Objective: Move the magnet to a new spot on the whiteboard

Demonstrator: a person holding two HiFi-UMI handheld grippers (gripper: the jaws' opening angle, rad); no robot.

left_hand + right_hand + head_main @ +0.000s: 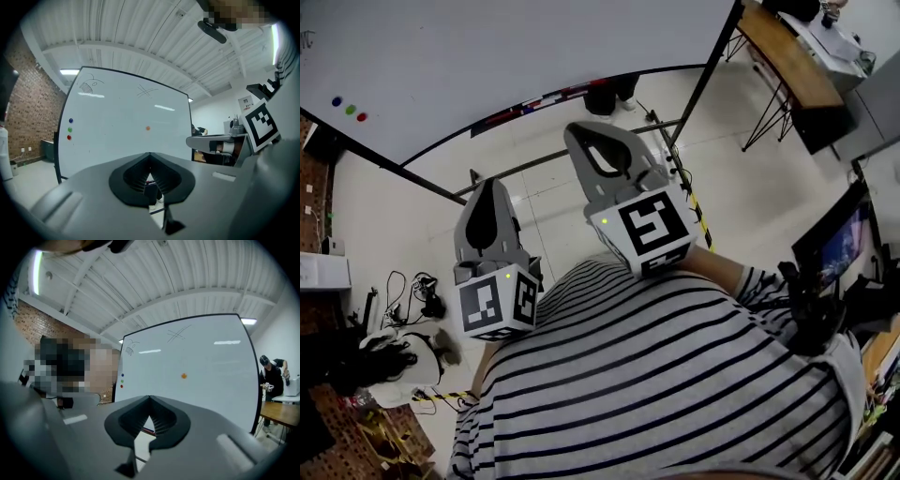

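Note:
A large whiteboard (pixel 487 56) stands ahead of me on a wheeled stand. A small orange magnet (pixel 147 127) sticks near its middle and also shows in the right gripper view as the orange magnet (pixel 183 376). Blue, green and red magnets (pixel 350 109) sit in a column near the board's left edge. My left gripper (pixel 490 185) and right gripper (pixel 577 132) are held side by side, pointing level at the board and well short of it. Both are shut with nothing between the jaws. The head view does not show the orange magnet.
The board's tray holds markers (pixel 534 101), and its stand bars (pixel 581 155) cross the floor below. A wooden table (pixel 787 56) and a monitor (pixel 839 239) stand to the right. Cables (pixel 408 291) lie on the floor at left. A person (pixel 272 376) stands beside the board's right edge.

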